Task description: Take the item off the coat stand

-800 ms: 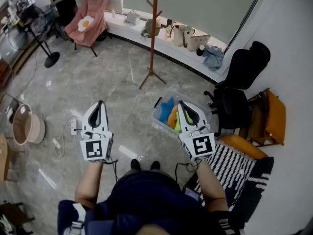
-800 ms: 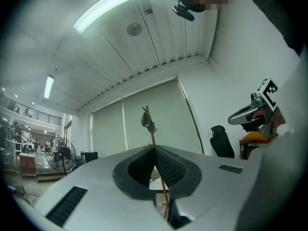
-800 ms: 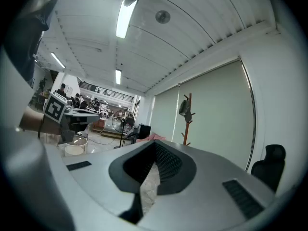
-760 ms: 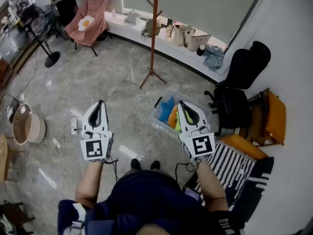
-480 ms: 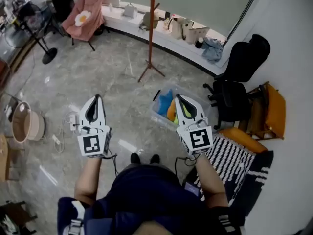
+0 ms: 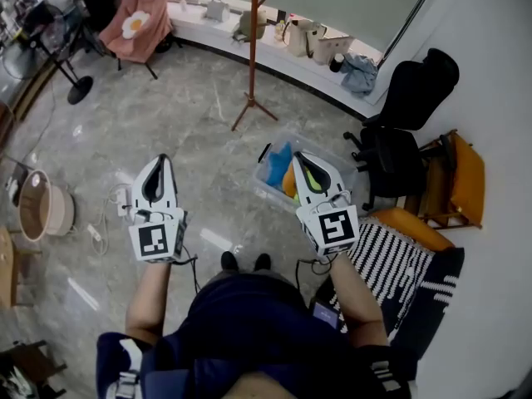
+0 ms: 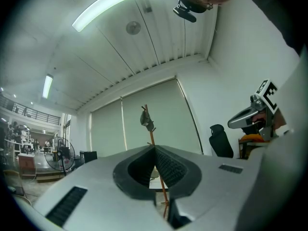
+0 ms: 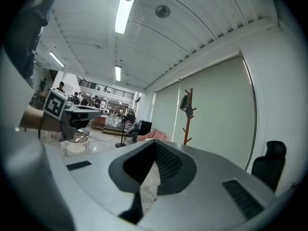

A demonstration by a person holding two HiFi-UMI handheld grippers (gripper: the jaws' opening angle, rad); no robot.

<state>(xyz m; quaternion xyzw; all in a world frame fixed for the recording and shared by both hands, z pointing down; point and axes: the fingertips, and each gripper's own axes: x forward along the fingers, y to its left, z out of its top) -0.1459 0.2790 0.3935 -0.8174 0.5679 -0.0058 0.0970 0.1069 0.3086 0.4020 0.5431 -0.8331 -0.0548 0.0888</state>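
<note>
Ahead of the left gripper (image 6: 162,160), bare marble floor (image 6: 191,115) is lying open right up to the coat stand (image 6: 251,52), which is rising ahead and a little to that gripper's right. A clear storage bin (image 6: 268,191) is sitting beneath and just ahead of the right gripper (image 6: 298,158), blocking any low path there. A black office chair (image 6: 399,131) is crowding that gripper's right side. Behind the stand, a cluttered window ledge (image 6: 287,66) is closing off the far end.

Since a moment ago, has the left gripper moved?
No. The left gripper stays just right of the white power strip; only the whole view shifted.
</note>
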